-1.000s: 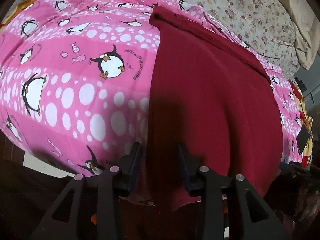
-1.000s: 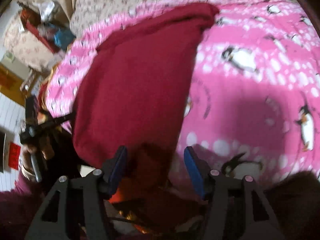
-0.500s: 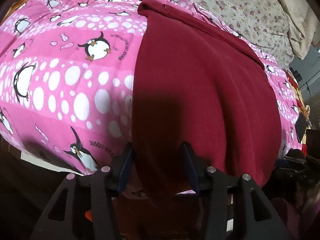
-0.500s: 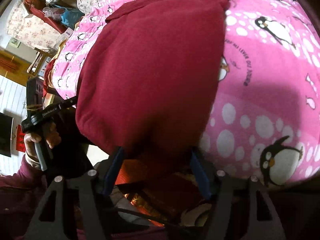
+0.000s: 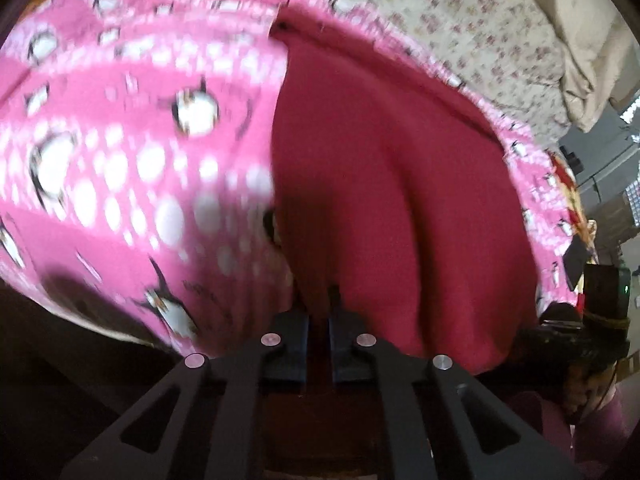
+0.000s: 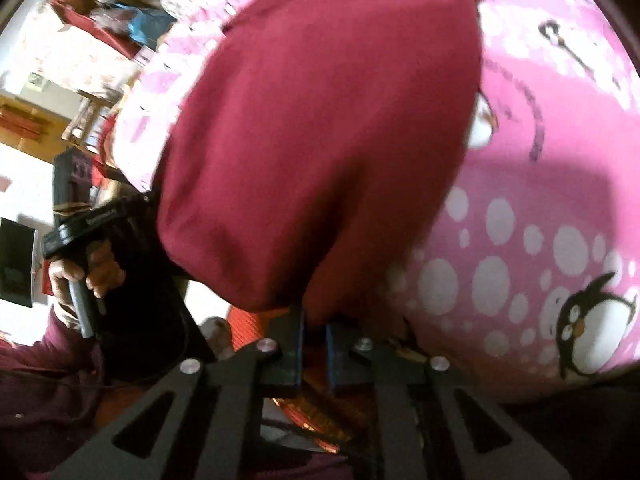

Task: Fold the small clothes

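Note:
A dark red garment [image 5: 392, 184] lies lengthwise on a pink penguin blanket [image 5: 120, 168], its near hem hanging over the bed's front edge. My left gripper [image 5: 318, 312] is shut on the hem's left corner, the cloth pinched between its pads. In the right wrist view the same red garment [image 6: 320, 128] fills the middle, and my right gripper [image 6: 316, 324] is shut on the hem's other corner. The left gripper [image 6: 76, 232] and the hand holding it show at the left of that view. Both views are blurred.
A floral sheet [image 5: 460, 28] and a beige pillow [image 5: 576, 40] lie beyond the pink blanket [image 6: 540, 200]. Cluttered furniture [image 6: 80, 60] stands at the far left of the right wrist view. An orange-red thing [image 6: 248, 324] sits below the bed edge.
Both grippers went from open around the hanging hem to shut on it. The left view has lifted slightly, and the cloth now puckers at each grip.

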{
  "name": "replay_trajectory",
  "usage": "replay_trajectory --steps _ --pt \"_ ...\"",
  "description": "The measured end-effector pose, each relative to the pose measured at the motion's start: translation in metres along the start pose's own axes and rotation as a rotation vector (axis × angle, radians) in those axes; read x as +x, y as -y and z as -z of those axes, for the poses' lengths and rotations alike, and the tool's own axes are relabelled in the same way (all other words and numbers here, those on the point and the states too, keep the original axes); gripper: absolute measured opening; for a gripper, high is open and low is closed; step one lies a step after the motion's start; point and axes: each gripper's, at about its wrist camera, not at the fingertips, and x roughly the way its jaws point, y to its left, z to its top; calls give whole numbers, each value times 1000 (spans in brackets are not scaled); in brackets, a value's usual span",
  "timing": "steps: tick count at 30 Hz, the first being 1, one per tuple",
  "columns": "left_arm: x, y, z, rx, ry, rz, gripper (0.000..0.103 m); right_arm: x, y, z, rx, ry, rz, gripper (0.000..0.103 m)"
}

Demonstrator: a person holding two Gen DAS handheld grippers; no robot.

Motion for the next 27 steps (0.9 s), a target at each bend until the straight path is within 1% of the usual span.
replay_trajectory --steps 2,3,5,7,10,12,13,17,21,24,27 --pt "-14 0 -10 -6 41 20 0 -19 -3 -8 16 68 -79 8" --pt "-23 -1 -19 -15 74 30 0 -28 -5 -12 16 98 -102 8" --pt "-33 -1 -34 -26 115 56 0 -47 -6 -23 18 167 -148 8" --pt "-38 3 -45 -24 142 78 0 -63 -6 -34 22 223 -162 8" --pt "-43 11 -65 -3 182 94 0 -81 -4 -52 28 305 -165 8" --pt "-42 19 -84 8 202 111 0 -91 -1 -65 35 350 -167 8" --pt "-40 22 -90 9 208 114 0 -95 0 -74 38 376 -159 8" --pt "-38 26 -133 11 258 108 0 -112 17 -105 71 449 -160 8" --pt "-14 30 -185 2 256 114 0 -116 31 -150 112 495 -144 8" --pt "12 32 -222 -14 253 89 0 -112 47 -185 143 519 -102 8" --pt "38 32 -252 -24 245 69 0 -105 63 -220 175 528 -72 8"
